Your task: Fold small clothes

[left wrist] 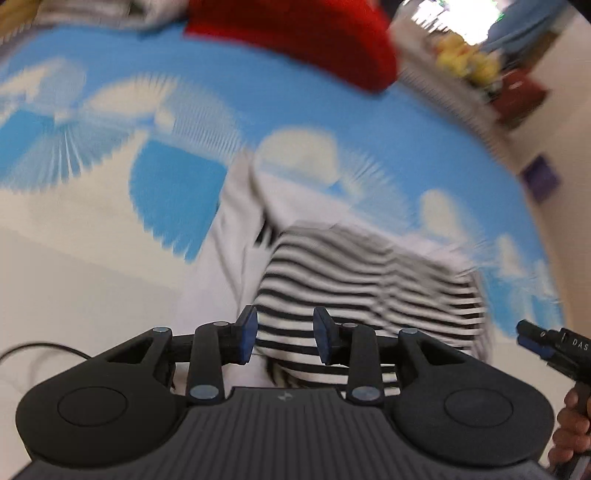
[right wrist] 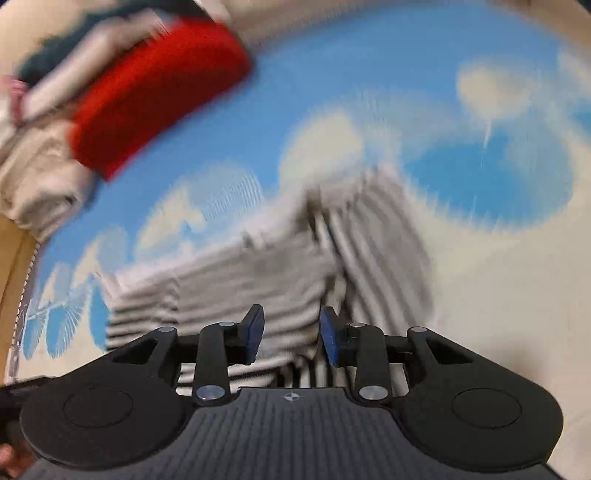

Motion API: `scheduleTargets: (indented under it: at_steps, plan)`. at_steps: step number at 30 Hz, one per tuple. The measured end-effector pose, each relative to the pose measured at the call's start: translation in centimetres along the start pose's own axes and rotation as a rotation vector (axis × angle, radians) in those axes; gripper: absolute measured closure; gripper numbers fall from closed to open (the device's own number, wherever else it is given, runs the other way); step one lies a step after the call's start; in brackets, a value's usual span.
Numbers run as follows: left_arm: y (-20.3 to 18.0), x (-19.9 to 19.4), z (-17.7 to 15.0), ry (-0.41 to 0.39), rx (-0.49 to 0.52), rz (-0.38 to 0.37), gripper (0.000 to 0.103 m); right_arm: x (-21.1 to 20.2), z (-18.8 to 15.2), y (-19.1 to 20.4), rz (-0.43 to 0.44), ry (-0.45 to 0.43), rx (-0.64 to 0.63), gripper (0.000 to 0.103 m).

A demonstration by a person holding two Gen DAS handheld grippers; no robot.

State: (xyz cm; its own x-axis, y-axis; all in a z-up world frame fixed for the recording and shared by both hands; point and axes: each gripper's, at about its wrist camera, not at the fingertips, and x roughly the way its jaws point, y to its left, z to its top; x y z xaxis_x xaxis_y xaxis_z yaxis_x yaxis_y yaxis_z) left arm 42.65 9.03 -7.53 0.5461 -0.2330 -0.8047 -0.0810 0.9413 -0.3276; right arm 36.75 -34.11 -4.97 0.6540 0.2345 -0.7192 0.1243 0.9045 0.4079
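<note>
A small black-and-white striped garment (left wrist: 362,291) lies partly folded on a blue and white patterned cloth (left wrist: 221,96). A plain pale part of it (left wrist: 229,236) runs up to the left. My left gripper (left wrist: 285,334) is open just above the garment's near edge, nothing between the pads. In the right wrist view the striped garment (right wrist: 258,273) is blurred by motion. My right gripper (right wrist: 291,336) is open over its near edge and empty. The right gripper's tip also shows at the right edge of the left wrist view (left wrist: 535,339).
A folded red garment (left wrist: 295,33) lies at the far side of the cloth, and shows in the right view (right wrist: 155,99) on a pile of pale and dark clothes (right wrist: 40,177). A shelf with yellow items (left wrist: 465,59) stands beyond.
</note>
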Motion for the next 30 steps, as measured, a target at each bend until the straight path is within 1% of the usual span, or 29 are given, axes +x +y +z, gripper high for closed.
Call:
scheduleTargets:
  at_steps: [1, 2, 4, 5, 6, 8, 11, 13, 14, 15, 16, 17, 18, 19, 21, 22, 23, 24, 25, 26, 27, 29, 30]
  plan:
    - [-0.1, -2.0, -0.1, -0.021, 0.014, -0.011, 0.066, -2.2, -0.1, -0.4, -0.001, -0.032, 0.012, 0.06]
    - [-0.3, -3.7, -0.3, -0.041, 0.032, -0.015, 0.066, -3.7, 0.3, -0.9, -0.003, -0.053, 0.034, 0.059]
    - [-0.7, -7.7, -1.4, -0.105, 0.083, -0.019, 0.066, -8.3, -0.3, -2.7, 0.005, -0.098, 0.067, 0.059]
    - [-0.9, -9.4, -2.3, -0.13, 0.109, -0.021, 0.066, -10.8, -1.1, -3.3, 0.007, -0.124, 0.06, 0.059]
    - [-1.1, -11.2, -3.5, -0.156, 0.138, -0.024, 0.066, -12.3, -2.0, -3.6, 0.003, -0.145, 0.048, 0.058]
    - [-1.2, -14.1, -6.0, -0.199, 0.193, -0.027, 0.066, -16.2, -4.4, -4.5, -0.016, -0.191, 0.02, 0.053]
    - [-0.6, -16.4, -10.7, -0.223, 0.236, -0.025, 0.066, -19.3, -8.5, -6.6, -0.025, -0.19, 0.036, 0.052]
    - [0.8, -16.2, -14.1, -0.221, 0.237, -0.023, 0.067, -19.9, -11.3, -8.2, -0.031, -0.18, 0.059, 0.052]
    - [1.6, -15.8, -15.4, -0.198, 0.22, -0.011, 0.068, -20.1, -12.5, -8.5, -0.039, -0.177, 0.063, 0.052]
    - [2.1, -15.2, -16.2, -0.143, 0.185, 0.022, 0.069, -19.9, -13.9, -9.0, -0.051, -0.167, 0.073, 0.052]
    - [2.8, -15.0, -16.8, -0.13, 0.145, 0.02, 0.069, -19.6, -14.9, -9.5, -0.063, -0.137, 0.117, 0.052]
    - [3.3, -15.0, -17.4, -0.127, 0.116, 0.0, 0.069, -19.4, -15.7, -10.2, -0.034, -0.113, 0.178, 0.051]
    - [3.9, -14.6, -17.7, -0.103, 0.091, -0.008, 0.069, -19.0, -16.1, -10.5, -0.012, -0.109, 0.202, 0.052]
    - [4.3, -14.1, -18.1, -0.076, 0.073, 0.0, 0.069, -18.5, -16.7, -10.6, -0.019, -0.092, 0.191, 0.053]
    - [5.1, -13.2, -18.4, -0.036, 0.051, 0.02, 0.065, -17.5, -17.6, -10.2, -0.091, -0.061, 0.128, 0.053]
    - [5.4, -12.7, -18.5, -0.01, 0.039, 0.024, 0.061, -17.0, -18.1, -10.2, -0.11, -0.051, 0.107, 0.052]
    - [5.6, -12.2, -18.5, 0.017, 0.026, 0.023, 0.052, -16.1, -18.6, -10.4, -0.114, -0.009, 0.101, 0.052]
    - [5.9, -11.7, -18.6, 0.038, 0.013, 0.016, 0.047, -15.4, -18.7, -10.6, -0.112, 0.033, 0.11, 0.052]
    - [6.2, -11.3, -18.8, 0.054, 0.005, 0.014, 0.036, -14.8, -19.0, -10.8, -0.099, 0.062, 0.124, 0.052]
    - [6.3, -10.9, -18.9, 0.078, -0.003, 0.018, 0.03, -14.4, -19.2, -11.0, -0.091, 0.082, 0.129, 0.051]
    - [6.3, -10.3, -19.1, 0.103, -0.013, 0.026, 0.029, -14.1, -19.3, -11.1, -0.099, 0.1, 0.125, 0.05]
    - [6.8, -9.4, -19.6, 0.152, -0.031, 0.037, 0.028, -13.3, -19.6, -11.2, -0.128, 0.139, 0.127, 0.042]
    - [6.9, -8.9, -20.0, 0.171, -0.039, 0.045, 0.028, -13.0, -19.9, -11.4, -0.139, 0.153, 0.137, 0.041]
